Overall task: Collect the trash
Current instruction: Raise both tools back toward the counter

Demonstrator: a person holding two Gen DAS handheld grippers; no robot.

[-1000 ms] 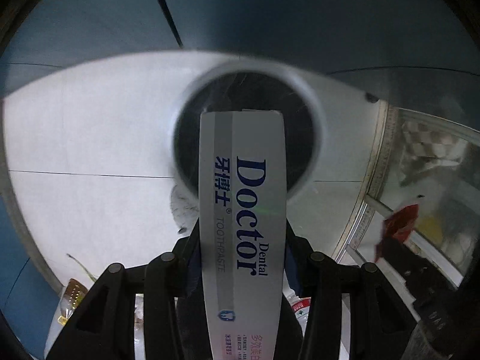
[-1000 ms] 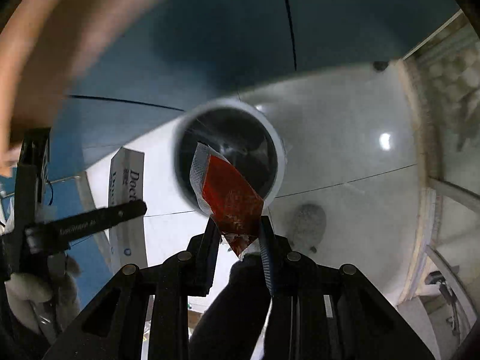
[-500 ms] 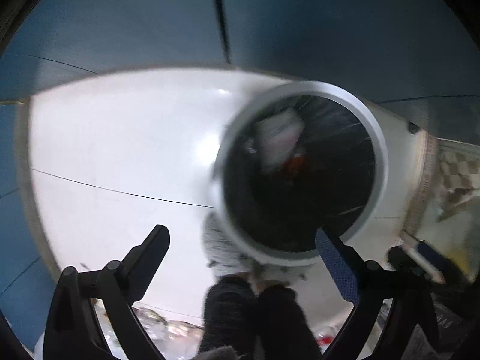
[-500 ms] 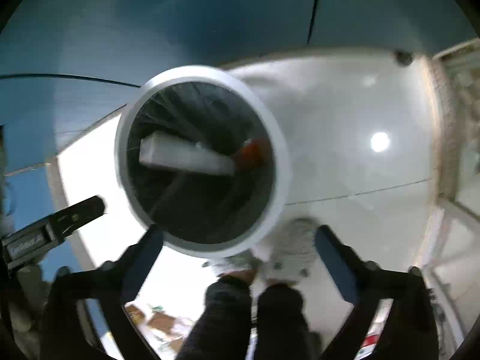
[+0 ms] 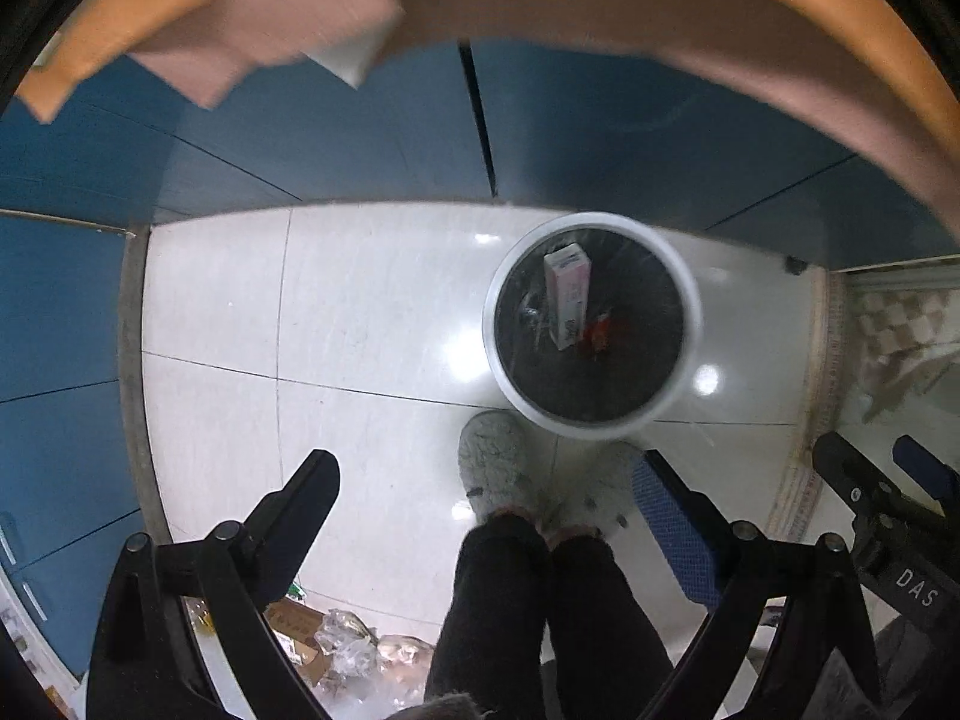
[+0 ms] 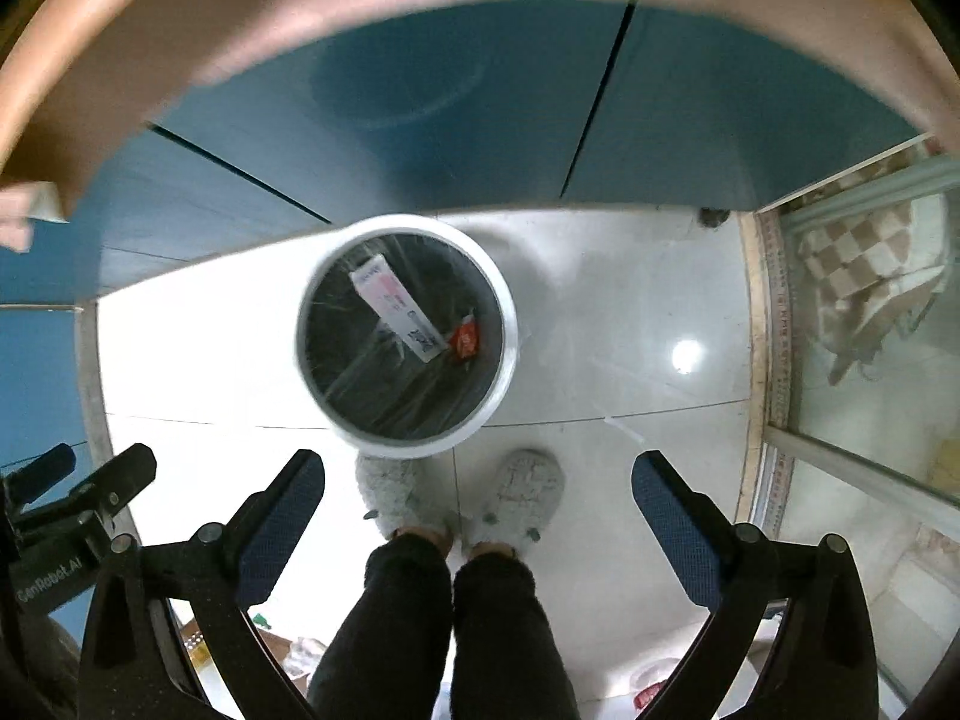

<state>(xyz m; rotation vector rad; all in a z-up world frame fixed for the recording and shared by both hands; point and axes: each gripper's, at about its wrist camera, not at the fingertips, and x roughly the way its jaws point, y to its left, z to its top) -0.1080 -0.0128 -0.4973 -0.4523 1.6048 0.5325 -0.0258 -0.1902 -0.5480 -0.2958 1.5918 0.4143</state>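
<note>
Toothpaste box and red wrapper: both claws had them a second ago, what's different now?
Both were let go. The toothpaste box and red wrapper now lie inside the bin. The left claw and right claw stand open and empty, and both have pulled up, so the bin looks smaller and the person's slippers show. The bin stayed on the white tile floor by the blue cabinets.
</note>
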